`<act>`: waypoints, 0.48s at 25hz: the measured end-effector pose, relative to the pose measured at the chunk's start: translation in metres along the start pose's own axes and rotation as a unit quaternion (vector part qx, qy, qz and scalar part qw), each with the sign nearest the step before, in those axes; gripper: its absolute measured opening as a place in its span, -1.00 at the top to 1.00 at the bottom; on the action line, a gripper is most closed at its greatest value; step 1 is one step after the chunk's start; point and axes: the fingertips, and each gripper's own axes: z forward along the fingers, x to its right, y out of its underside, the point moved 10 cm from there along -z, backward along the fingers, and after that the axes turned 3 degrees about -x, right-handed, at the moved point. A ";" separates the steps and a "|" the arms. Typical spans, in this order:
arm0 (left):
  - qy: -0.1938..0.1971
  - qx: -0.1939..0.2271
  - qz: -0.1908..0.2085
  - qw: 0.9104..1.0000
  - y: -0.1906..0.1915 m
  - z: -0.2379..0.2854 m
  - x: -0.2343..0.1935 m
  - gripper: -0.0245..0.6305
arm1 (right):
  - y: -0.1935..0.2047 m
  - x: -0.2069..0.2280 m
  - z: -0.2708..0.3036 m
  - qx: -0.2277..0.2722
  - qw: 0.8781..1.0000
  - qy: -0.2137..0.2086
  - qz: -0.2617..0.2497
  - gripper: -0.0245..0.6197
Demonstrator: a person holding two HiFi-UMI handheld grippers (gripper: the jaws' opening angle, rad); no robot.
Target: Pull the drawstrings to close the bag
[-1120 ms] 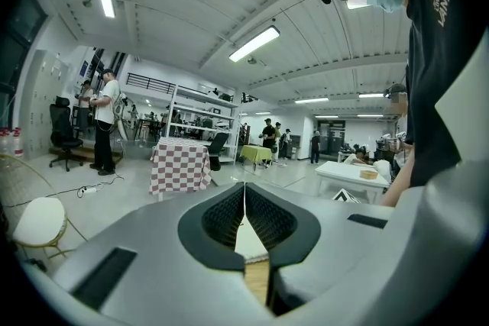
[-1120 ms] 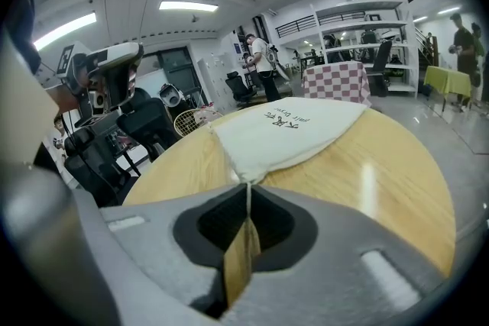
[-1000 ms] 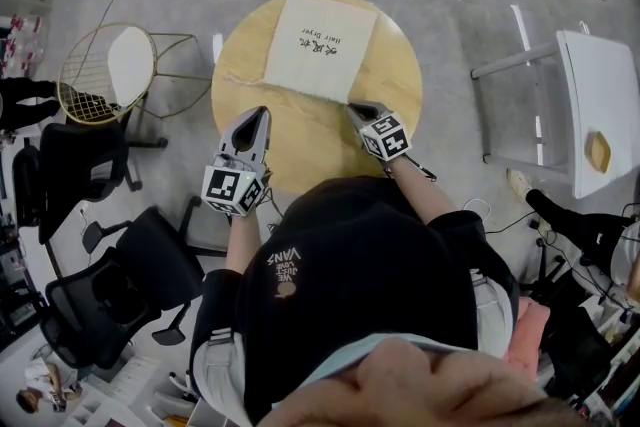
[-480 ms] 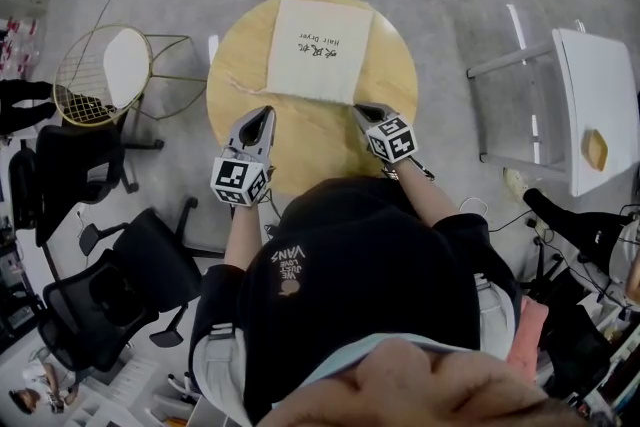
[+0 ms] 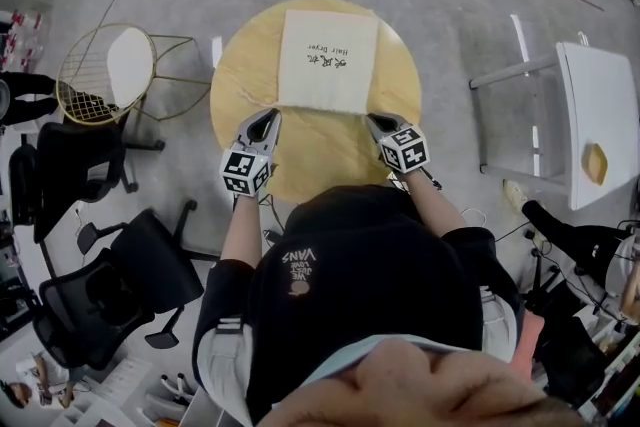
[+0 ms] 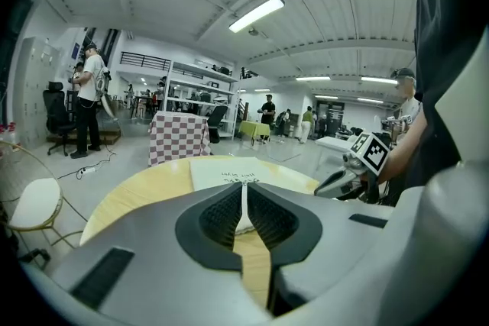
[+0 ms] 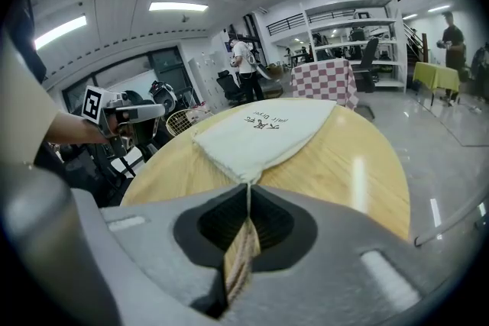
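Since the earlier frames the left tool [image 5: 267, 115] has come lower and nearer the bag [image 5: 328, 60]. The bag has turned to lie squarer on the table [image 5: 320, 155], and the right tool [image 5: 373, 119] has shifted slightly toward the table's right edge.

Bag: cream cloth with dark print, lying flat on the round wooden table. It runs from the table's middle toward the far edge, with its drawstring end facing the near edge.

Right tool: closed on the drawstring [image 7: 244, 244]. The braided cord runs between its pads, and the bag's near right corner is drawn to a point just ahead of the tips. The tool sits over the table, just short of that corner.

Left tool: its jaws have just been opening and now stand a narrow slit apart, with the table's wood showing through the slit. A pale sliver also shows between the pads; whether it is cord or the bag's edge beyond cannot be told. The tips sit low over the table, just beside the bag's near left corner.

Both tools point toward the far edge, one at each near corner of the bag.
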 end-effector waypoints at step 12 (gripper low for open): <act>0.029 -0.085 0.022 0.996 0.032 0.038 -0.025 0.61 | -0.004 0.018 -0.004 -0.017 1.000 0.001 -0.006 0.90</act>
